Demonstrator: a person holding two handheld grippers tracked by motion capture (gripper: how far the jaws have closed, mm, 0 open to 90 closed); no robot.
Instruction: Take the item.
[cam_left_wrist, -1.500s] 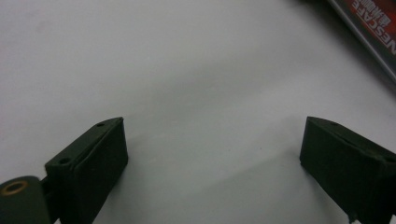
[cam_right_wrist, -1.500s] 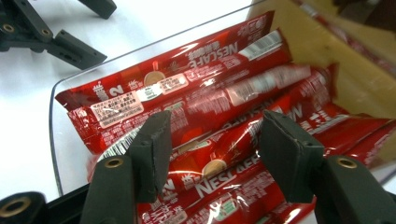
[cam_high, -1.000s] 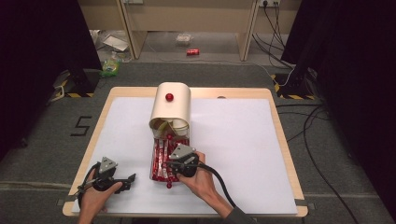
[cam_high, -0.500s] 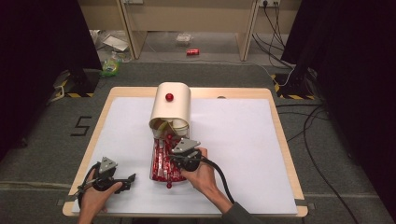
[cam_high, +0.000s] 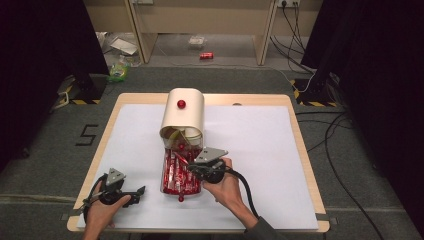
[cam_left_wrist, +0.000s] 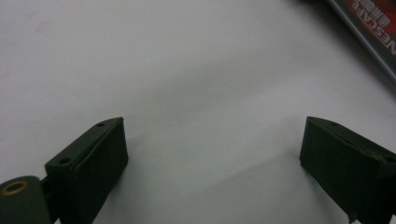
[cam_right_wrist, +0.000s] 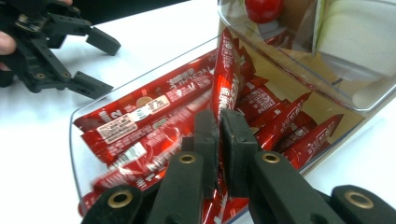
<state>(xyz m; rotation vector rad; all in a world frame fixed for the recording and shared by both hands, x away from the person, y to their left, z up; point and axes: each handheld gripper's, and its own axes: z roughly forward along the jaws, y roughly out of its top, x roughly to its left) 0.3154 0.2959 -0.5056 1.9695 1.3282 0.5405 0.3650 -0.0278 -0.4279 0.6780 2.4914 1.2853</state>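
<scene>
My right gripper (cam_right_wrist: 219, 135) is over the clear plastic tray (cam_high: 165, 172), which serves as the reference point here. The right gripper view shows the jaws pressed together on one red Nescafé sachet (cam_right_wrist: 225, 70), which stands up out of the tray above the jaw tips. The other red sachets (cam_right_wrist: 140, 116) lie flat in the tray, packed side by side. From the high view, this grip cannot be made out; my right hand (cam_high: 227, 185) and the grey plate hide the jaw tips there.

The high view supplies the layout instead: the tray lies lengthwise in front of the cream dispenser box (cam_high: 183, 114), its far end under the box mouth. A red knob (cam_high: 181, 104) sits on top of the box. A second red knob (cam_high: 181, 198) marks the near end of the tray.

My left gripper (cam_high: 131, 192) rests on the white table cover (cam_high: 250, 140), to the left of the tray and apart from it. The left gripper view shows its jaws spread wide over bare white surface, with a sachet edge (cam_left_wrist: 373, 32) at the upper right corner.
</scene>
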